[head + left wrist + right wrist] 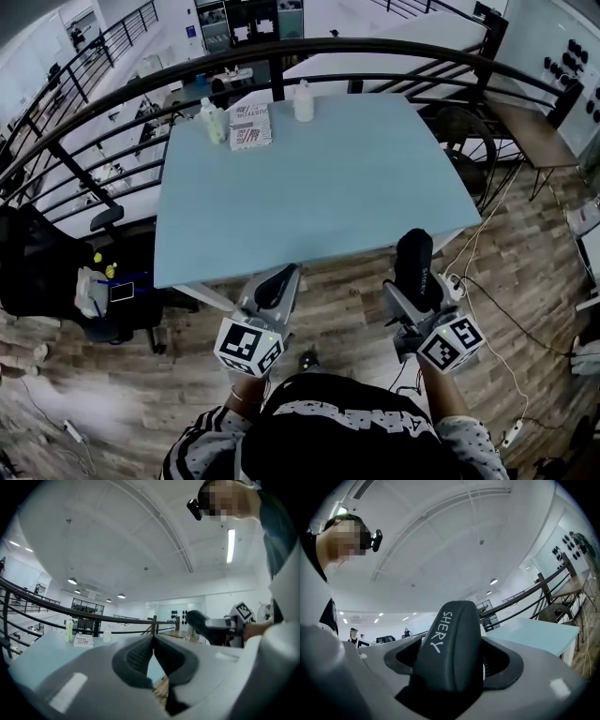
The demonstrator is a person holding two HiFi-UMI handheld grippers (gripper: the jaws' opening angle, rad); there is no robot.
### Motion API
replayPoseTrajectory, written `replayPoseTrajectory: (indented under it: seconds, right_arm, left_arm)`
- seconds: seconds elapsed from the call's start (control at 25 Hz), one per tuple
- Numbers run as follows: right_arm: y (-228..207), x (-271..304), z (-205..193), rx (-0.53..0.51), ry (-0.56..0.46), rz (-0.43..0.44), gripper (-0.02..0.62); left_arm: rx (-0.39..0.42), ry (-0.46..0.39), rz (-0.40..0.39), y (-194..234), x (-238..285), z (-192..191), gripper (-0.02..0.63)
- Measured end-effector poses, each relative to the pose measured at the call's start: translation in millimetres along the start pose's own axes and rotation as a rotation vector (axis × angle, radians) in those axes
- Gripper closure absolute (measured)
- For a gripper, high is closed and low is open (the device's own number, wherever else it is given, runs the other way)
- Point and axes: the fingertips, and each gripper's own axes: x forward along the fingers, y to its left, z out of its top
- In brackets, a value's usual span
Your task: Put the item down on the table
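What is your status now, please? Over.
Left gripper shut, empty. Right gripper shut on black item, held at near edge of table. Bottles and box at far edge, not in the way.

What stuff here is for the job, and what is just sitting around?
For the job:
- black item, held in the right claw
- table, where it goes

Just sitting around:
- greenish bottle
- white bottle
- box
- left claw, shut and empty
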Motion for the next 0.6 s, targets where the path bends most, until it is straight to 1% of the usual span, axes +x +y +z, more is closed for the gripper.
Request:
replayPoseTrajectory:
  seconds: [0.32, 0.6]
  right_arm:
    - [11.6, 40.3, -16.9, 0.005, 0.023, 0.026, 0.202]
    - [23.0, 62.2, -25.6, -0.001, 0.041, 0.067, 0.202]
  left_arm:
    - [-0.014, -0.003, 0.035, 39.2, -11.0, -10.2, 0.606]
    - [-0.013, -0.003, 0.084, 60.6, -26.5, -13.9, 0.606]
